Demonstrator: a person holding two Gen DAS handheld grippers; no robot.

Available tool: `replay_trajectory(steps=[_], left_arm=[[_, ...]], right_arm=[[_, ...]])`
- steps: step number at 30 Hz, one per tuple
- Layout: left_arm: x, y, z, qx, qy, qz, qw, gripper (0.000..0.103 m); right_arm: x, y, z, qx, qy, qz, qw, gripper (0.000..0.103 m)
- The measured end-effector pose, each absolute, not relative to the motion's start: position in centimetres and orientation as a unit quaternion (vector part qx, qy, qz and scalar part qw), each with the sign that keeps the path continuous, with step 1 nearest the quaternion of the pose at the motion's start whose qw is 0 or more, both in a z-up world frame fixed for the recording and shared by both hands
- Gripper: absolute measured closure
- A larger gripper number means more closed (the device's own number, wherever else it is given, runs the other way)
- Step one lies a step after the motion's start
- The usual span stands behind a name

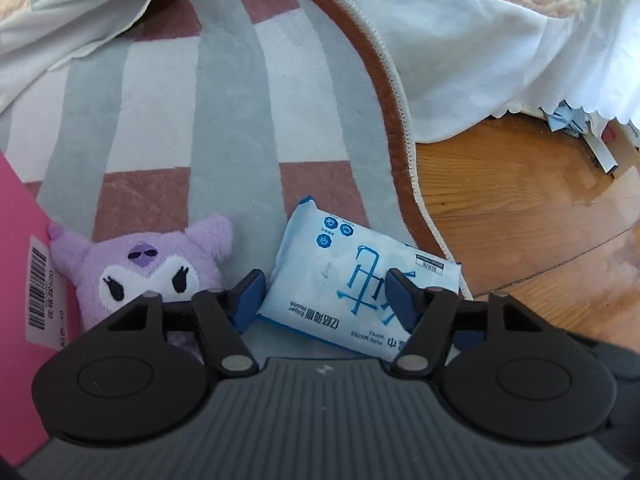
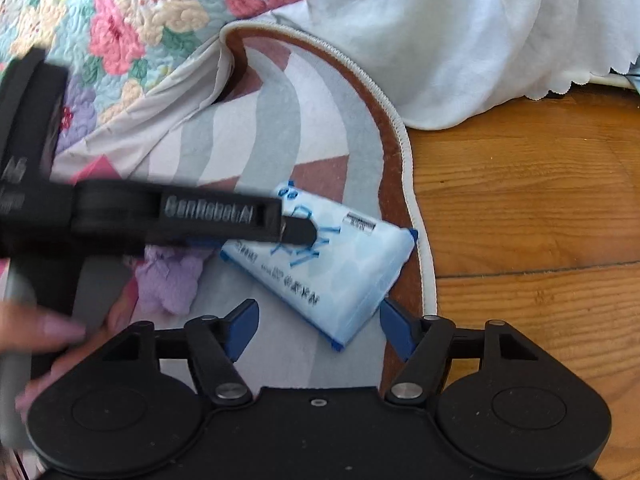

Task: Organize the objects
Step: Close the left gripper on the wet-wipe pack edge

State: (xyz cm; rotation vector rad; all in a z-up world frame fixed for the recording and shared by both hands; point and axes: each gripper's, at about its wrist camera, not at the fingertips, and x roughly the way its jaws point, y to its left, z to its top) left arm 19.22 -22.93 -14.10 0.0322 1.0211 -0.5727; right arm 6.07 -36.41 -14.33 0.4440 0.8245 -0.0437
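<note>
A: Where is the wet wipes pack [image 1: 352, 280]?

B: Low in the centre of the left wrist view, lying flat on the striped rug [image 1: 224, 120], close to the rug's brown-bordered edge. A purple plush toy [image 1: 140, 268] lies just to its left, and a pink box with a barcode label [image 1: 20, 280] fills the lower left edge.

A: And the left tongs [image 1: 326, 294]?

B: Spread wide and straddling the pack. The left blue pad sits at the pack's left edge, and the right pad overlaps the printed top. I can't tell whether either pad is actually touching it.

A: What does the right wrist view show?

B: The right tongs [image 2: 318, 326] are also wide apart and hold nothing. The near corner of the pack [image 2: 344, 276] points into the gap between the pads. The left tool crosses the frame from the left, level and blurred, its tip over the pack's far end.

A: Any hand visible?

B: At the lower left of that view, the person's left hand [image 2: 44, 336] wraps the grey handle, fingers pointing right, though it is blurred.

A: The surroundings?

B: A floral quilt [image 2: 132, 16] and white bed skirt [image 2: 460, 40] hang along the top, with wooden floor [image 2: 520, 208] at right.
</note>
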Motion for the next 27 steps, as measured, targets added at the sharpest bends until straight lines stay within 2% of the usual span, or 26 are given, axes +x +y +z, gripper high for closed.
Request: replay_trajectory(steps=[1,2,3,4,6,8,13,21,26,27], left_arm=[[19.1,-22.8,-14.1,0.013,0.482,-0.269,0.834,0.048],[19.1,-22.6,-14.0,0.009,0.485,-0.268,0.833,0.05],[19.1,-22.4,-13.9,0.002,0.488,-0.268,0.831,0.057],[19.0,-22.1,-13.8,-0.006,0.493,-0.268,0.828,0.062],[18.8,-21.6,-13.8,-0.024,0.505,-0.274,0.818,0.066],[18.2,-21.3,-13.8,-0.03,0.509,-0.279,0.814,0.067],[16.0,-20.6,-13.8,-0.049,0.522,-0.28,0.804,0.067],[13.6,-20.7,-13.6,-0.032,0.505,-0.256,0.824,0.066],[13.7,-20.4,-14.0,-0.037,0.486,-0.252,0.836,0.055],[13.9,-20.3,-14.2,-0.048,0.491,-0.259,0.83,0.049]], right_arm=[[6.1,-36.4,-14.3,0.213,0.398,-0.023,0.892,0.049],[6.1,-36.5,-14.3,0.208,0.4,-0.028,0.892,0.053],[6.1,-36.6,-14.3,0.206,0.4,-0.028,0.892,0.059],[6.0,-36.7,-14.3,0.207,0.4,-0.03,0.892,0.062],[5.7,-36.9,-14.1,0.211,0.395,-0.036,0.893,0.062],[5.2,-37.1,-14.0,0.215,0.393,-0.035,0.894,0.062],[3.8,-37.2,-14.1,0.226,0.395,-0.033,0.89,0.062],[3.2,-36.2,-14.1,0.179,0.423,-0.021,0.888,0.059],[3.1,-36.7,-14.5,0.196,0.419,-0.031,0.886,0.055],[3.1,-36.6,-14.5,0.195,0.417,-0.03,0.887,0.055]])
